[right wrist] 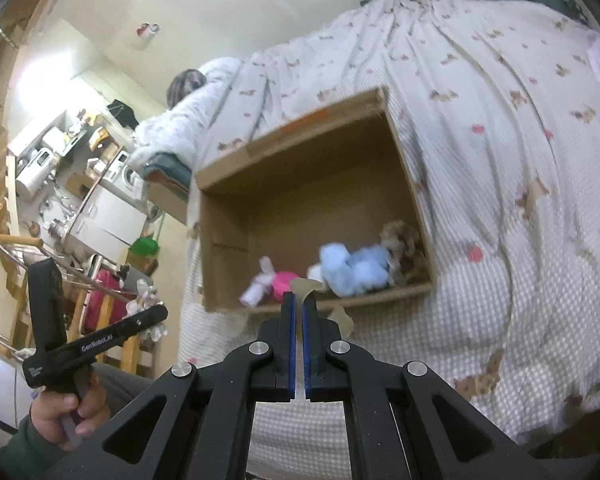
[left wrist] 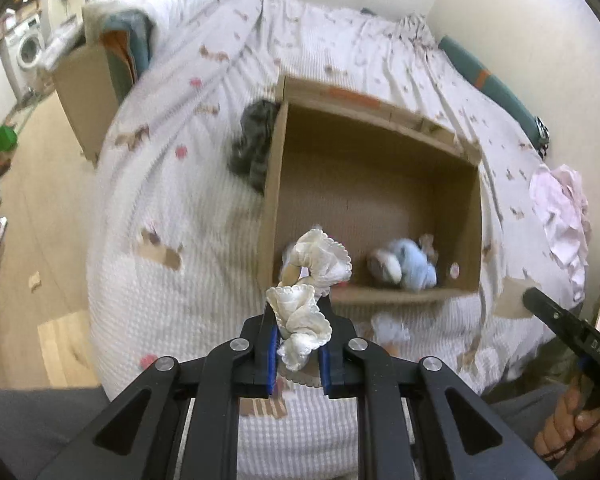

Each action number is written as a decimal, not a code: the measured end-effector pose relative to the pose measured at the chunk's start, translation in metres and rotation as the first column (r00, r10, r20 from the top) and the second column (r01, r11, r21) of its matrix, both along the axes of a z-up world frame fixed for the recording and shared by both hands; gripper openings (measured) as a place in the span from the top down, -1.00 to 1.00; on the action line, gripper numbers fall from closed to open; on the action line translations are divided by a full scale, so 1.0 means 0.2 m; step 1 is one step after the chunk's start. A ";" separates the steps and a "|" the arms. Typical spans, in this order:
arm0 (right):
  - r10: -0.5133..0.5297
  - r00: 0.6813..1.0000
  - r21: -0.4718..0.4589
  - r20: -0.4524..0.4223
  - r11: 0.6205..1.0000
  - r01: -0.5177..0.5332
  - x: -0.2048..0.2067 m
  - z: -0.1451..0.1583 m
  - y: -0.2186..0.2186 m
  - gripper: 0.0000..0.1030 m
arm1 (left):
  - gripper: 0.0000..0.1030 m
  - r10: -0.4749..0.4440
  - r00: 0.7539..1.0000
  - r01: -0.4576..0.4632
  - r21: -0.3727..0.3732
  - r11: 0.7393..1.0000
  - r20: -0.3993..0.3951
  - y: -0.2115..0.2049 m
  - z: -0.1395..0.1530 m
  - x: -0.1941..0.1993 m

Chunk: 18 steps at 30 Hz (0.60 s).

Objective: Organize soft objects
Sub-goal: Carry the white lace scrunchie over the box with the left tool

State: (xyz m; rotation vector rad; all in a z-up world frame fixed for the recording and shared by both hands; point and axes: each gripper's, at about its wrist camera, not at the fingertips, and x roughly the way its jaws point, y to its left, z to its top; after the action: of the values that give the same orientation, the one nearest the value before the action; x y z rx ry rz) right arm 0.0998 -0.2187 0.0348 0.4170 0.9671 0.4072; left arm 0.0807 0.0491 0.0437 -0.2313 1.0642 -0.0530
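My left gripper [left wrist: 298, 308] is shut on a cream frilly cloth toy [left wrist: 306, 296] with a wooden ring, held just in front of the near wall of an open cardboard box [left wrist: 380, 296] on the bed. Inside the box lies a light blue plush [left wrist: 412, 266]. In the right wrist view the same box [right wrist: 228, 172] holds the blue plush [right wrist: 352, 268], a pink and white soft toy [right wrist: 270, 282] and a brown plush [right wrist: 402, 240]. My right gripper [right wrist: 300, 300] is shut and empty, just short of the box's near edge.
A grey striped soft item [left wrist: 254, 144] lies against the box's left outer wall. A pink cloth [left wrist: 562, 216] lies on the bed at the right. The bed cover [left wrist: 180, 208] is white with printed animals. A second cardboard box [left wrist: 88, 92] stands at the bed's left edge.
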 end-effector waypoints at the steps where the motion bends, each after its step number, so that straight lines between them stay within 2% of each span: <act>1: 0.004 1.000 0.000 0.012 1.000 -0.004 0.01 0.02 0.01 0.91 | 0.72 -0.004 1.000 0.004 0.004 1.000 0.011 0.00 0.01 0.02; 5: 0.024 0.999 -0.011 0.041 1.000 -0.024 0.08 0.09 0.04 0.91 | 0.72 -0.023 0.999 0.023 0.019 1.000 0.042 -0.04 0.07 0.11; 11: 0.052 0.997 -0.010 0.063 0.999 -0.051 0.20 0.09 0.10 0.91 | 0.72 -0.057 0.996 0.054 0.048 0.997 0.066 -0.09 0.09 0.25; 16: 0.064 0.996 0.005 0.064 0.998 -0.065 0.30 0.05 0.16 0.91 | 0.72 -0.071 0.996 0.066 0.080 0.995 0.056 -0.14 0.03 0.34; 18: 0.066 0.996 0.013 0.062 0.998 -0.067 0.33 0.02 0.18 0.91 | 0.72 -0.092 0.995 0.090 0.065 0.994 0.035 -0.16 -0.02 0.38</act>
State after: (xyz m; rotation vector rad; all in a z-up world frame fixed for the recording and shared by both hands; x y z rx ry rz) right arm 0.1657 -0.1823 0.0396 0.3844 0.9199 0.4852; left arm 0.1576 0.0164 0.0407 -0.1242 1.0363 -0.1052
